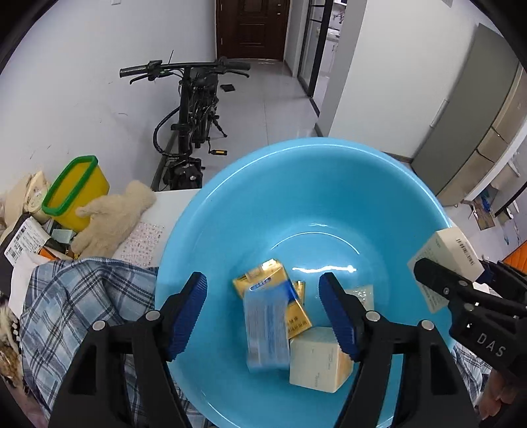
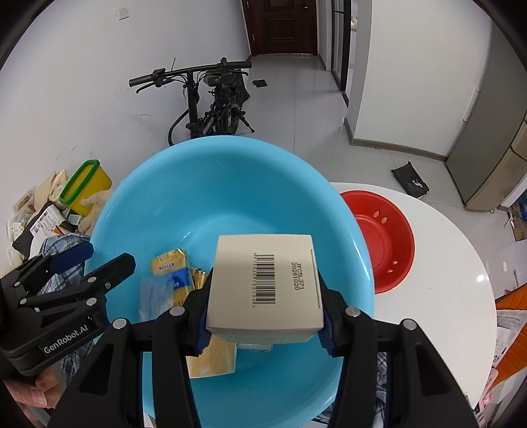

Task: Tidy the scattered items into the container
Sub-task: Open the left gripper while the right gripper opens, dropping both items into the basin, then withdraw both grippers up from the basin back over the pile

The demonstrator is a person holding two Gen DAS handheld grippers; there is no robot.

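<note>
White carton [image 2: 263, 289], barcode, "JFC5L371 20281020"

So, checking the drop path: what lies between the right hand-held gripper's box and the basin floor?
Only air: the white box hangs over the blue basin, as the right wrist view shows.

Bicycle: you have a black bicycle [image 1: 194, 121] parked against the white wall behind the table; its handlebars sit crosswise
Door: a dark brown door [image 1: 252, 29] closes the far end of your tiled hallway
Red bowl: on your white table [image 2: 461, 237] a red bowl [image 2: 382, 237] lies empty, with small slots in its wall
Fridge: a grey fridge [image 1: 477, 125] stands along your right-hand wall
Black bag: a black bag [image 2: 410, 179] lies on the floor beyond the table's edge; a small dark square [image 1: 228, 88] lies on the floor nearer the door
</note>
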